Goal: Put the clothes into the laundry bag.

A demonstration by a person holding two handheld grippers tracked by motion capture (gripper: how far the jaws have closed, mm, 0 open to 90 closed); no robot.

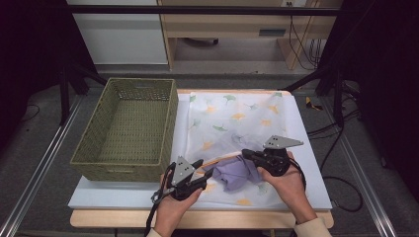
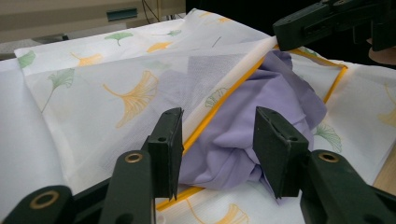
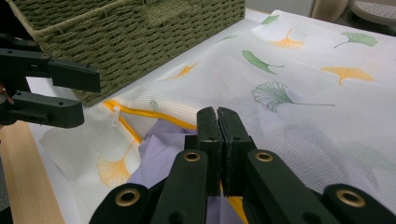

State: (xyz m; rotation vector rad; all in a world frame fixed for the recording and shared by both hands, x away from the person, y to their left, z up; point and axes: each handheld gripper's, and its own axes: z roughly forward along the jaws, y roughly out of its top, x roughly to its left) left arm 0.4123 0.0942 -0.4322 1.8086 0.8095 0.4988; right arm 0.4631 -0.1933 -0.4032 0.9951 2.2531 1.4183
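Lilac garment [image 1: 237, 172], crumpled, sits half inside the mouth of the white mesh bag [image 1: 237, 118] printed with ginkgo leaves, near the front edge of the counter [image 1: 306, 148]. Part of the cloth spills out past the yellow zipper edge [image 2: 219, 108] toward the person.

Left gripper [image 1: 206, 177] is directly in front of that loose bunch: in the left gripper view the jaws straddle the cloth, one on each side, half parted, pads not visibly pressing. So not grasping yet, with the cloth between the jaws.

Right gripper [image 1: 247, 154] is clenched on the bag's upper flap at the zipper edge, holding the mouth lifted; its jaws look fully together on the thin mesh in the right gripper view [image 3: 218, 122].

Key relation: the bag's mouth runs diagonally, opening toward the left gripper, and the bag's body lies beyond the garment, away from the person. Pushing in means moving forward and slightly right, under the lifted flap. Left hand is the nearer one for that.

Woven green basket [image 1: 128, 128] stands just left of the bag, its side touching or nearly touching the mesh.
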